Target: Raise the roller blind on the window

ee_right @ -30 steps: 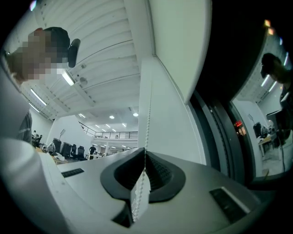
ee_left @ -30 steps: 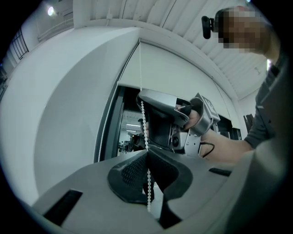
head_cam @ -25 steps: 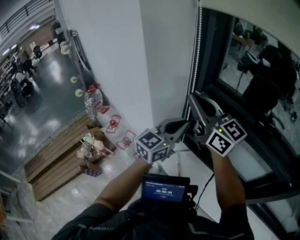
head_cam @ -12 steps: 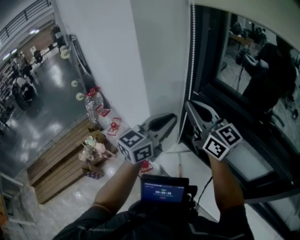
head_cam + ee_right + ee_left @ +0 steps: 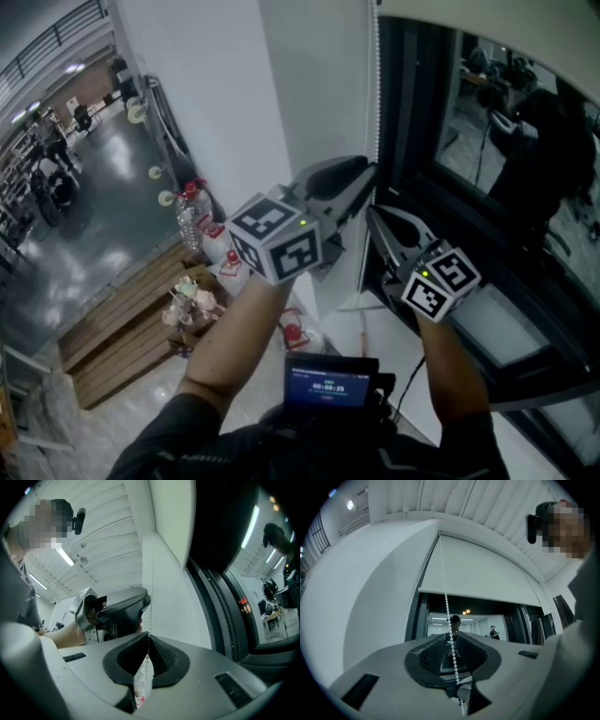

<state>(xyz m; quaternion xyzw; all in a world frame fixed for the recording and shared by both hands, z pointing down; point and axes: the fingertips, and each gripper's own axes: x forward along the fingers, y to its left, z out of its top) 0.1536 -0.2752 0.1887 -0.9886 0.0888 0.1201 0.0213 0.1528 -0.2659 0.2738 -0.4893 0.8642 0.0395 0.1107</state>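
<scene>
Bead chain (image 5: 446,606): light, limp, likely slippery; best pinched across beads. Right hand-held gripper (image 5: 148,641) clamped on it; left hand-held gripper (image 5: 451,641) above, jaws just opening, chain between, unpinched.

From the head we look steeply down; both gripper views sit close, tilted upward, sharing the chain (image 5: 446,601).

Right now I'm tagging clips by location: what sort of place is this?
Probably a large indoor hall, office or workshop, at a window: roller blind with bead chain, glossy floor, wooden boards by the wall.
</scene>
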